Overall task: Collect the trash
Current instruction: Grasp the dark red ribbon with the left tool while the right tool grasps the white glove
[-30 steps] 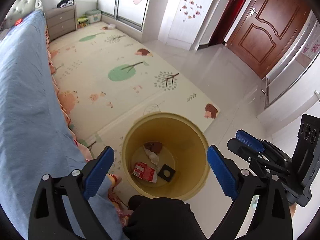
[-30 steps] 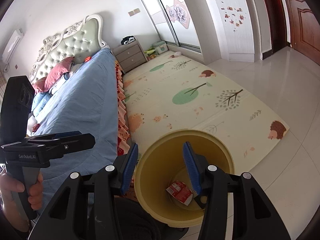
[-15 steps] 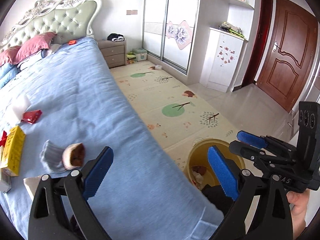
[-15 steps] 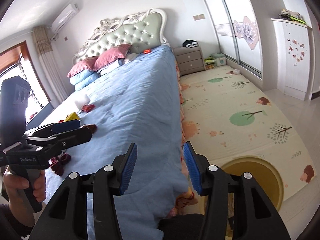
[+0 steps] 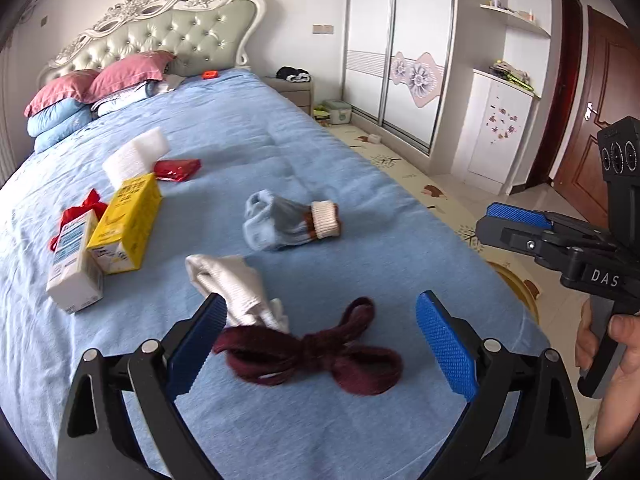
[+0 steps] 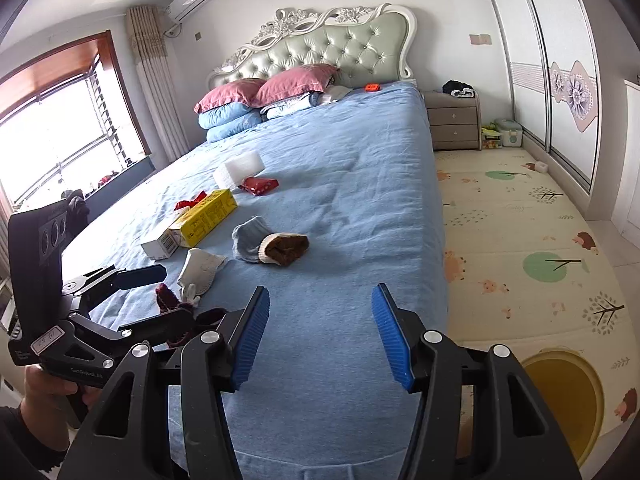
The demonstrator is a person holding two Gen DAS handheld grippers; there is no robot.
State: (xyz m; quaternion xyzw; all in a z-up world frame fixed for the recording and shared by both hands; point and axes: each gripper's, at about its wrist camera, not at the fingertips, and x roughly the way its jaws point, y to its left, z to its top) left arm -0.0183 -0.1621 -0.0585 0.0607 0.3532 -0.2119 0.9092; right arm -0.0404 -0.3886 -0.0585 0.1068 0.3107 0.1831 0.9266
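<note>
Both cameras were staring down into the yellow bin (image 6: 560, 392) a second ago, and now they've swung up and over to the bed (image 5: 320, 160), so it looks like we're on the hunt for the next bit of trash.

The trash sits in a loose cluster on the blue sheet: a yellow carton (image 5: 126, 222) with a white carton (image 5: 72, 264) touching it on the near side, a red wrapper (image 5: 178, 169) and a white foam block (image 5: 136, 154) further toward the pillows, plus something red and crumpled (image 5: 82, 208) behind the cartons. I can't quite tell what that one is. Mixed in, nearer the foot of the bed, are things that read as laundry: a blue sock (image 5: 288, 222), a white sock (image 5: 232, 284) and a dark red knit piece (image 5: 312, 350).

The left hand-held gripper (image 5: 320, 350) hangs over the dark red knit with its jaws wide and nothing in them. The right hand-held gripper (image 6: 320, 332) is empty too, over bare sheet near the bed's edge, jaws opening and roughly halfway.

To do this step well, I'd skip the knit and socks and reach past them for the cartons. Take one across its narrow faces, since the two touch and a sloppy approach would shove both. The wrapper is flat on soft fabric, so pinch it low and expect some sheet to come along.
</note>
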